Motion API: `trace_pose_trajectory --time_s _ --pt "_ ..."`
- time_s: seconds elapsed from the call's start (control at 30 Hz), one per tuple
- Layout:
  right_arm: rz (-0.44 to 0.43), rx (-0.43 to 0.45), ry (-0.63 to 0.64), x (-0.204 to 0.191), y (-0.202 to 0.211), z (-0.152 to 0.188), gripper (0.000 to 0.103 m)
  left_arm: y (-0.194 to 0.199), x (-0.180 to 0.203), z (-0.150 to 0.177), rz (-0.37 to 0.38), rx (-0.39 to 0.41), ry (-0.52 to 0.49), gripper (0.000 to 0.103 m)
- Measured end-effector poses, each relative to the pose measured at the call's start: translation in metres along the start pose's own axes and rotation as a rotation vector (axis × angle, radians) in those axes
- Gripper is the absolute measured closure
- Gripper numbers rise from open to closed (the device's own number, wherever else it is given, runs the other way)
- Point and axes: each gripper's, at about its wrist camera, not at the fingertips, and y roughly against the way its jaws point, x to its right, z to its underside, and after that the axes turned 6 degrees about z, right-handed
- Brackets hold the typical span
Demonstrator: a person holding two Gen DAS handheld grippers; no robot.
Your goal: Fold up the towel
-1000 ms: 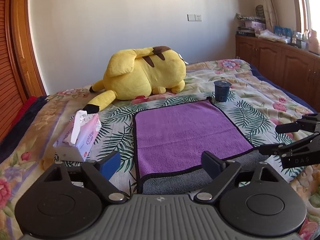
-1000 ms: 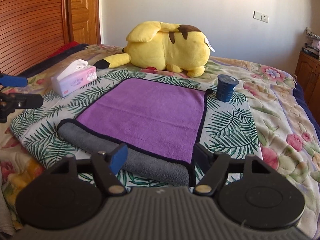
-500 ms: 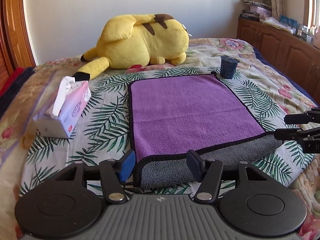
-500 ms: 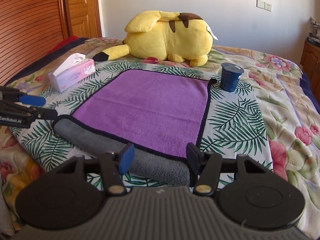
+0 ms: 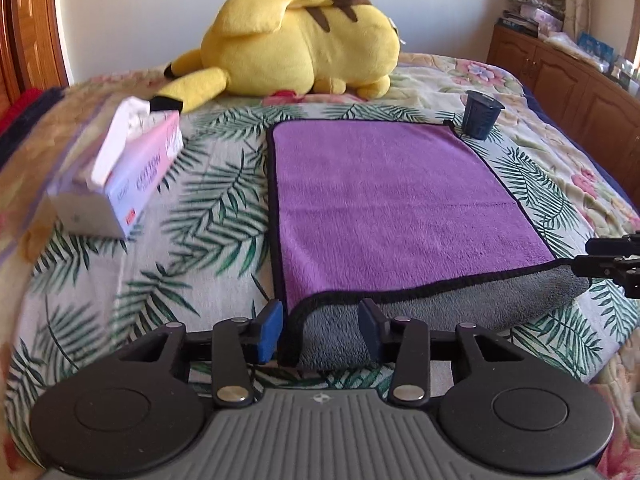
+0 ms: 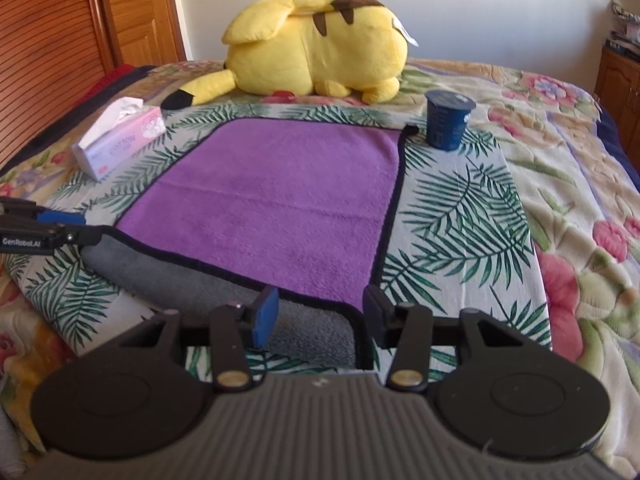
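A purple towel (image 5: 384,204) with a black hem and grey underside lies flat on the bed; it also shows in the right wrist view (image 6: 280,204). Its near edge is turned over, showing a grey strip (image 5: 440,312). My left gripper (image 5: 320,330) is open, its fingers on either side of the near left corner of the towel. My right gripper (image 6: 318,314) is open, its fingers on either side of the near right corner. Each gripper shows from the side in the other's view: the right one (image 5: 600,258) and the left one (image 6: 52,228).
A yellow plush toy (image 5: 296,44) lies beyond the towel. A tissue box (image 5: 124,176) stands left of it. A dark blue cup (image 5: 482,114) stands at the far right corner. Wooden cabinets (image 5: 568,76) line the right side. The bedspread (image 5: 200,216) has leaf and flower prints.
Both grippers have moved down and forward to the towel's near corners, and their jaws have narrowed around the folded edge. The towel has not moved.
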Motion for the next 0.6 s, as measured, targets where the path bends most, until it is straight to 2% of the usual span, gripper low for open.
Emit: trace_pose_trajectory --time_s 0.1,0.17,0.37,0.6 --pt "-0.003 -0.029 -0.016 0.003 -0.005 0.001 0.054 -0.004 -0.001 0.003 0.002 -0.013 0.001 0.082" --pt "0.002 -0.048 -0.016 0.004 -0.008 0.003 0.054 -0.006 -0.001 0.005 -0.004 -0.022 0.001 0.089" --pt "0.007 -0.091 -0.041 0.01 -0.015 0.006 0.054 -0.009 -0.003 0.01 -0.009 -0.038 -0.002 0.097" --pt "-0.037 -0.11 -0.057 0.01 -0.015 0.007 0.054 -0.005 0.002 0.011 0.02 -0.028 -0.015 0.103"
